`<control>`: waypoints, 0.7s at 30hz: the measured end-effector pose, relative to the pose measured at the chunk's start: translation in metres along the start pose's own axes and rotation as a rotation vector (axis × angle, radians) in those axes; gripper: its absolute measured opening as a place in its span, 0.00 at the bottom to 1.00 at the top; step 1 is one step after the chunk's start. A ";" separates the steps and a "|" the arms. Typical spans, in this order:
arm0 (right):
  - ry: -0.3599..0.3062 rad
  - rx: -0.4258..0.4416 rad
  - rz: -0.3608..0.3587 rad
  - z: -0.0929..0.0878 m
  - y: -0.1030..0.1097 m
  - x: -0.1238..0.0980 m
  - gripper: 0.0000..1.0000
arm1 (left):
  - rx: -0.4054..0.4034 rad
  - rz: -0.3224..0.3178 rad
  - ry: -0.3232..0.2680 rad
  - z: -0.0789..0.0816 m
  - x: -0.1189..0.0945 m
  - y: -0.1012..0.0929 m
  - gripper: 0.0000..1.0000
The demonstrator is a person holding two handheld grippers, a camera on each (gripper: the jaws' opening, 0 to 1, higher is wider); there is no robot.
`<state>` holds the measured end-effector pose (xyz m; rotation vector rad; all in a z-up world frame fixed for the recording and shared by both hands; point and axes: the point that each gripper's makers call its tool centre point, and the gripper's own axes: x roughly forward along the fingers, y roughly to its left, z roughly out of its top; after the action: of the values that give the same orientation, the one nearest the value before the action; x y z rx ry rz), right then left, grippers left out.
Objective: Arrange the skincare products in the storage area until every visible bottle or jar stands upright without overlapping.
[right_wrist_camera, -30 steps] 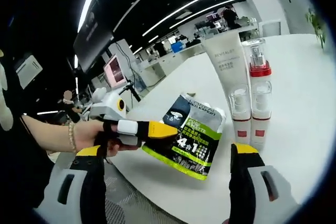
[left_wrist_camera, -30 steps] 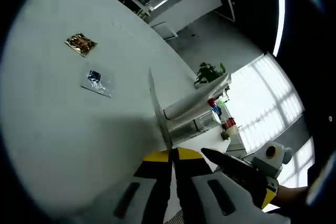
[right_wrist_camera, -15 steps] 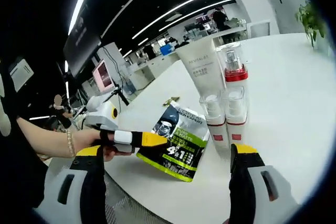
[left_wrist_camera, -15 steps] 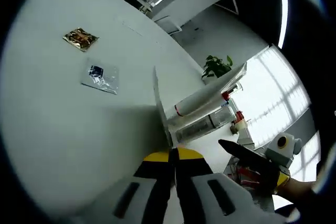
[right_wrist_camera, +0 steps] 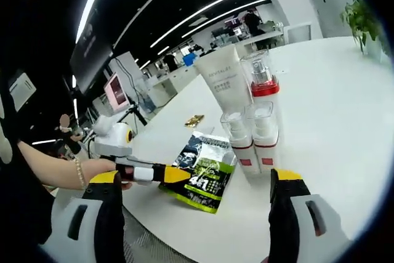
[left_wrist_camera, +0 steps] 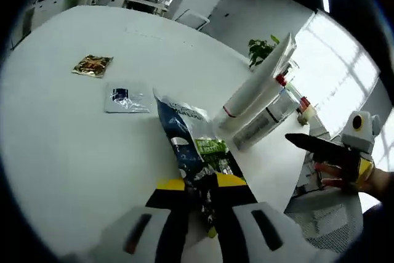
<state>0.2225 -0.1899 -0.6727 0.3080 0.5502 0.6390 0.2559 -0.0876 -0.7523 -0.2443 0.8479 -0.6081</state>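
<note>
- Skincare products: a tall white tube (right_wrist_camera: 223, 83), a red-collared pump bottle (right_wrist_camera: 259, 81) and two small clear-capped bottles (right_wrist_camera: 250, 137) stand upright, touching in a tight cluster, back from the tabletop's (right_wrist_camera: 332, 103) near edge.
- A green and black sachet (right_wrist_camera: 203, 172) now lies nearly flat by the near edge, just beside the bottles; half a second ago it was tilted up on edge.
- The left claw (left_wrist_camera: 200, 192) is clamped on the sachet's end.
- The right claw (right_wrist_camera: 194, 180) hangs wide, holding nothing.
- Two small packets (left_wrist_camera: 92, 66) lie well apart, farther in.
- Judgement: the sachet is being laid clear of the bottles; release is probably next.
</note>
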 end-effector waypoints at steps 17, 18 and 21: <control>-0.001 0.007 -0.007 0.001 -0.001 -0.001 0.98 | 0.231 0.118 0.068 -0.003 0.000 0.013 0.18; 0.001 0.007 -0.007 0.000 -0.001 -0.001 0.98 | 0.233 0.123 0.068 -0.003 -0.001 0.015 0.18; 0.000 0.009 -0.007 0.000 -0.001 -0.001 0.98 | 0.243 0.125 0.072 -0.003 -0.001 0.015 0.19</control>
<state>0.2225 -0.1916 -0.6723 0.3143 0.5546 0.6296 0.2590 -0.0750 -0.7606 0.0511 0.8434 -0.5996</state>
